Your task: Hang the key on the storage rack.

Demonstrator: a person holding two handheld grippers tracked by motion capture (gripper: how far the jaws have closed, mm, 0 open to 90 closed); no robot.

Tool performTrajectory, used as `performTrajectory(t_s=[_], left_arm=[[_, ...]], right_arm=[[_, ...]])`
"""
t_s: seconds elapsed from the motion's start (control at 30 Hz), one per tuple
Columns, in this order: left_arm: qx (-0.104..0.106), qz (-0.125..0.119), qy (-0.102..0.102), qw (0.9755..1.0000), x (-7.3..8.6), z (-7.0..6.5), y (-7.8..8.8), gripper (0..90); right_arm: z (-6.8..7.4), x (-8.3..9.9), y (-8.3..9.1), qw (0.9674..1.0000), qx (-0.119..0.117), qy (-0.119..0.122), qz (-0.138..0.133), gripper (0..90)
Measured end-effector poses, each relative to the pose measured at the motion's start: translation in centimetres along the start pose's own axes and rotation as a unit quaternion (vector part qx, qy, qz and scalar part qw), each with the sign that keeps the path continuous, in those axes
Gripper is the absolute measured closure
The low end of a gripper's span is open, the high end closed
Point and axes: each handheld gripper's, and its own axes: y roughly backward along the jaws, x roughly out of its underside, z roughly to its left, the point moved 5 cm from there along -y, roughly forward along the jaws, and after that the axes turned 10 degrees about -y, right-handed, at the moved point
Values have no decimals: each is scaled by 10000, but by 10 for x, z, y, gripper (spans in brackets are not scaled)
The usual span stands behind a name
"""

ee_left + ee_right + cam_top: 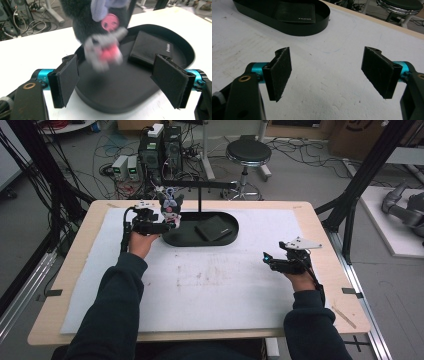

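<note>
White padding covers the table (210,285), with a black tray (227,237) holding a wallet (213,228) at upper centre of the high view. A plush toy (170,207) hangs blurred over the tray's left end, just ahead of the left gripper (115,77), whose jaws are spread and empty; it looks just released or about to be caught. The right gripper (327,72) idles wide apart at right, so next the left must close around the toy.

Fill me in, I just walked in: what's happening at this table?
A person holds a gripper in each hand over a white mat. The left gripper is open at the near end of a black tray, with a dark plush toy just beyond its fingers, blurred, above the tray; nothing is gripped. A black wallet lies in the tray. The right gripper is open above bare mat, away from the tray.
</note>
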Motion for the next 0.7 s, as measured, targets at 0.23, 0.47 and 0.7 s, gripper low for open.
performTrajectory(t_s=[0.23, 0.47, 0.7], left_arm=[[208, -456, -49, 9987, 18, -7, 37, 223], [135, -906, -240, 9955, 42, -12, 78, 221], [124, -1141, -284, 9930, 53, -23, 98, 203]], right_arm=[[2, 1, 1, 9999, -13, 100, 13, 237], [1, 4, 5, 9996, -54, 280, 0, 217], [1, 6, 11, 9995, -91, 301, 24, 215]])
